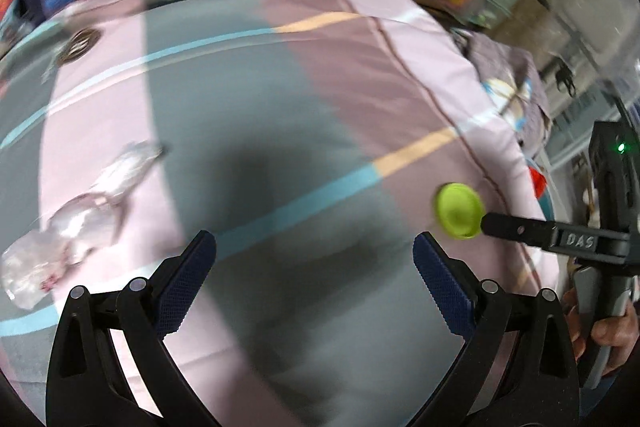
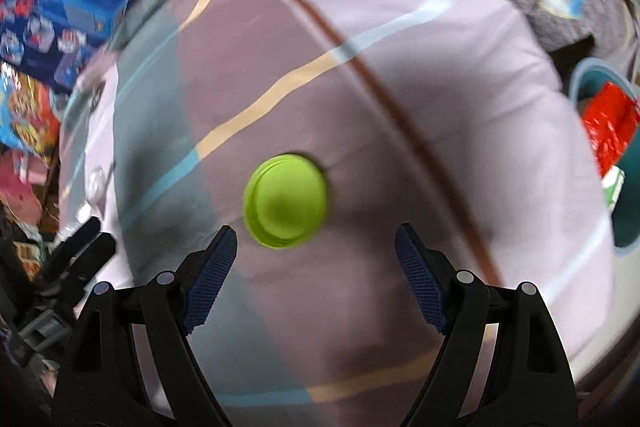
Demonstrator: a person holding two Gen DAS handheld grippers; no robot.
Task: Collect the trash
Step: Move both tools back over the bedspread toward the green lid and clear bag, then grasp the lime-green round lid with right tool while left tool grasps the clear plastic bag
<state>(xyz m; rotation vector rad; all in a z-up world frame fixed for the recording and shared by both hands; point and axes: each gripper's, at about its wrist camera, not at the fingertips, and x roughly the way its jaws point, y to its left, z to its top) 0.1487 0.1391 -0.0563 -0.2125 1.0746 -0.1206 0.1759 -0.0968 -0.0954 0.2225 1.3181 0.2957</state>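
On the striped bedsheet (image 2: 400, 39) a green lid (image 2: 285, 201) lies flat, just ahead of the right gripper (image 2: 316, 255). Both grippers are wide open and hold nothing. Clear plastic trash (image 1: 80, 215) lies beside the left gripper (image 1: 314, 255).

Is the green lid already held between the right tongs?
No, the green lid lies on the bedsheet ahead of the open right tongs.
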